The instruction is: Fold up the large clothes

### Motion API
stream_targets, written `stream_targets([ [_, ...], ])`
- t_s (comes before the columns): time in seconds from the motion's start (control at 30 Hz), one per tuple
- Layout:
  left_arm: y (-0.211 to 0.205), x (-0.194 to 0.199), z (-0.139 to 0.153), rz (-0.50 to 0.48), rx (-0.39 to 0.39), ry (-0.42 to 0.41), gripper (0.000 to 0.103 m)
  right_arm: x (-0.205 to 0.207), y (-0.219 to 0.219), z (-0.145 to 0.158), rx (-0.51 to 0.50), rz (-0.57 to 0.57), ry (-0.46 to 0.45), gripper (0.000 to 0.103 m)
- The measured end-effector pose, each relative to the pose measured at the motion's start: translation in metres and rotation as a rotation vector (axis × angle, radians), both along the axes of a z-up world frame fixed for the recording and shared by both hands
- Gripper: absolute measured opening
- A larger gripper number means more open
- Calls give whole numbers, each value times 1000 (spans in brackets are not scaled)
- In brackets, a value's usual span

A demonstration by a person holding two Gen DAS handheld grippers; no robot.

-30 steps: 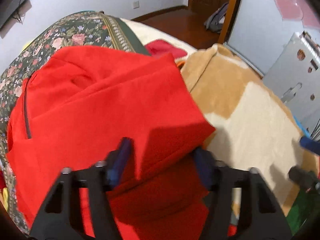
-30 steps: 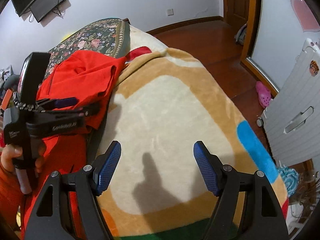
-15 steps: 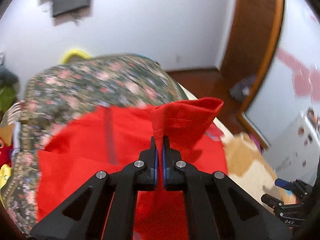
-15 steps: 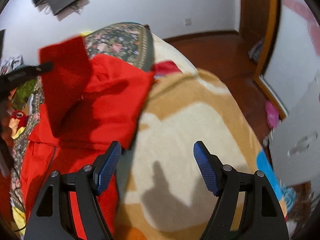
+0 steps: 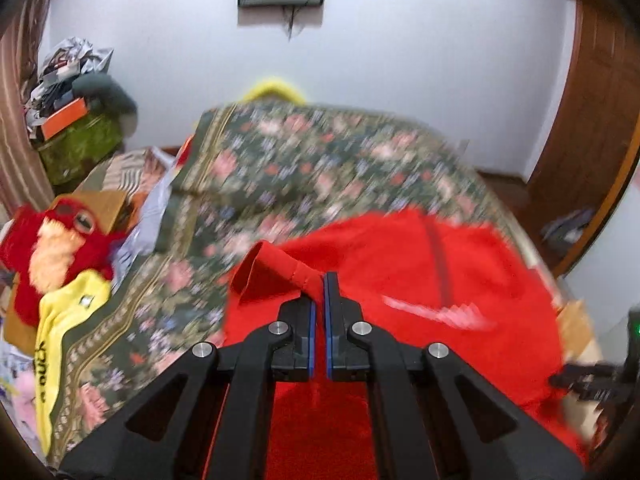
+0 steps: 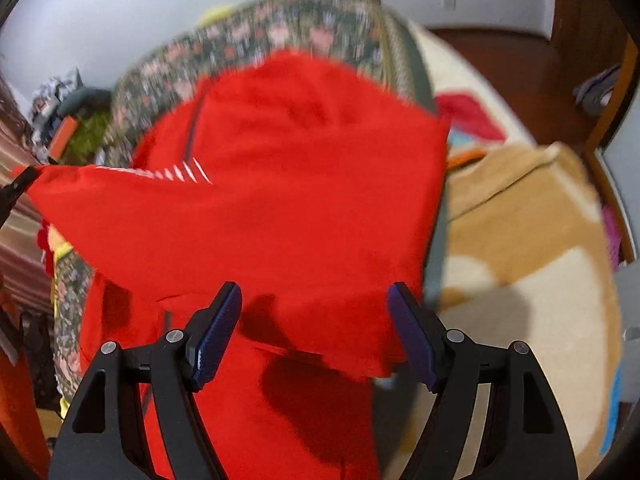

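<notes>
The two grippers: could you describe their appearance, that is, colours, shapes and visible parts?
The left gripper and the right gripper look alike: black angular frames with triangular cut-outs, silver round pivot screws, and flat fingers faced with blue textured pads. No cables, lettering or sleeves are visible.

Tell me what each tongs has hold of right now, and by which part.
Left tongs are shut on the red garment, pinching a bunched edge or corner. Right tongs are open above it, holding nothing.

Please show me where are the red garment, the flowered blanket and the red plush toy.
red garment [image 6: 304, 208]: right wrist view, middle of the lifted panel.
flowered blanket [image 5: 304, 168]: left wrist view, its top surface.
red plush toy [image 5: 56, 248]: left wrist view, its face.
</notes>
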State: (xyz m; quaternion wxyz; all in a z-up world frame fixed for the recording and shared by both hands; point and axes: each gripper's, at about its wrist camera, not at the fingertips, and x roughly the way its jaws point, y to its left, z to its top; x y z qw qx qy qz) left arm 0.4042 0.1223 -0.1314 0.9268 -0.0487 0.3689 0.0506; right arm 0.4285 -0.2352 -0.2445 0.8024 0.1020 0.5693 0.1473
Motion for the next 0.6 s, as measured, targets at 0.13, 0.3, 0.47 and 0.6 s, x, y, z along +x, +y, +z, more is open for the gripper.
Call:
stream_targets([
  [0.13,14,-14,-47,-17,45,102,3,-6,11,-11,-53,5,-1,73],
  [0.3,31,-31,-96,11,54,215,11,-10,18,-8,-108,36,-16,77],
  [0.47,54,-48,-130,63,10,309,23,-11,22,-5,-153,45,-16,78],
  [0.6,69,-59,-140,84,44,371,23,-8,25,-2,-174,50,-2,78],
])
